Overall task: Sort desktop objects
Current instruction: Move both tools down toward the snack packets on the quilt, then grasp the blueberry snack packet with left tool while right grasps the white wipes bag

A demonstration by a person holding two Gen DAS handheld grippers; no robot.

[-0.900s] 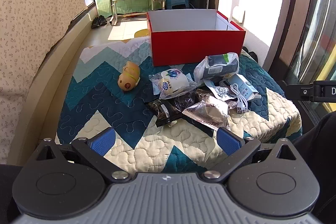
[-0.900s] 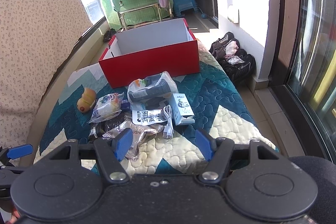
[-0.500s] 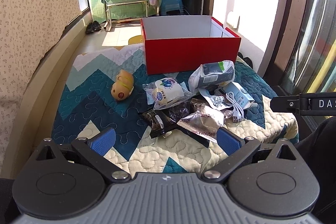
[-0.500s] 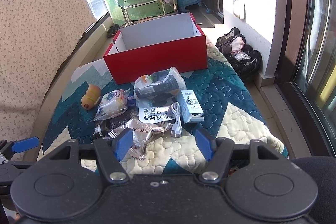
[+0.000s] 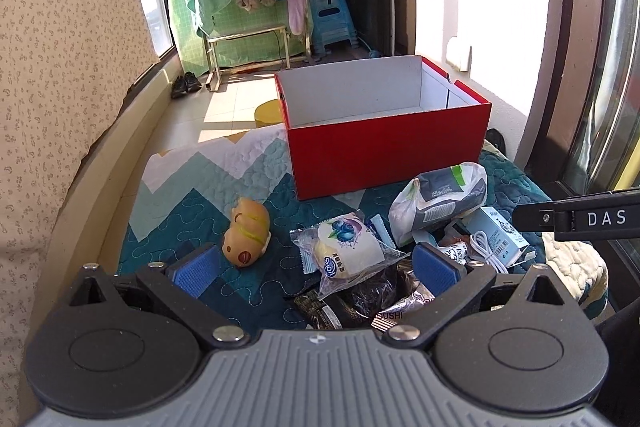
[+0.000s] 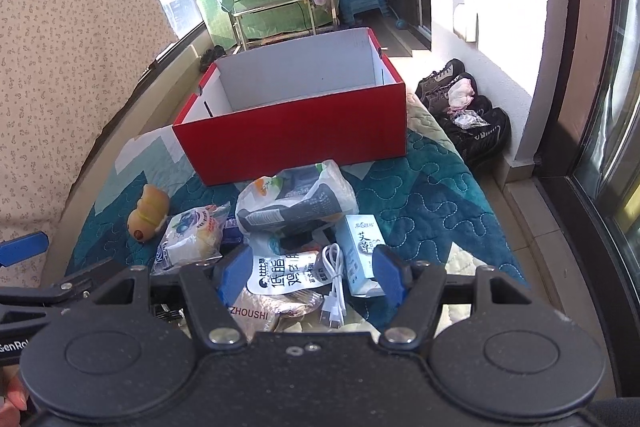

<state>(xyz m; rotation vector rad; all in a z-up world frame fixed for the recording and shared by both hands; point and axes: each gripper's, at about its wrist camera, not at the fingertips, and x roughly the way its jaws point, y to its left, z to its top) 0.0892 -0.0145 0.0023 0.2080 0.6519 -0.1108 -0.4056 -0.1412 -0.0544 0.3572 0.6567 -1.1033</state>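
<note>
On the quilted table top (image 6: pixel 432 195), your one container, a red box (image 6: pixel 296 131), stands open at the far end, its white inside showing nothing that can be seen from either camera. Between it and you lies a single heap of goods: one large plastic bag (image 6: pixel 296 203) holding a grey packet, one blueberry bun in clear wrap (image 5: pixel 344 251), one pale blue carton (image 6: pixel 362 247), one coiled white cable (image 6: pixel 334 275) lying against that carton, one white sachet with printed characters (image 6: pixel 280 269), one silver foil pack (image 6: pixel 272 311) and one dark snack pack (image 5: pixel 348 303). One yellow toy (image 5: pixel 246 231) sits alone to the left of the heap, well apart from the box.

Your left gripper (image 5: pixel 316 267) hangs wide open above the bun and dark pack, holding nothing. Your right gripper (image 6: pixel 308 273) is likewise spread wide and empty, above the sachet and cable. Bare quilt lies open to the right of the heap, running to the table's right edge; a strip also shows left of the toy.
</note>
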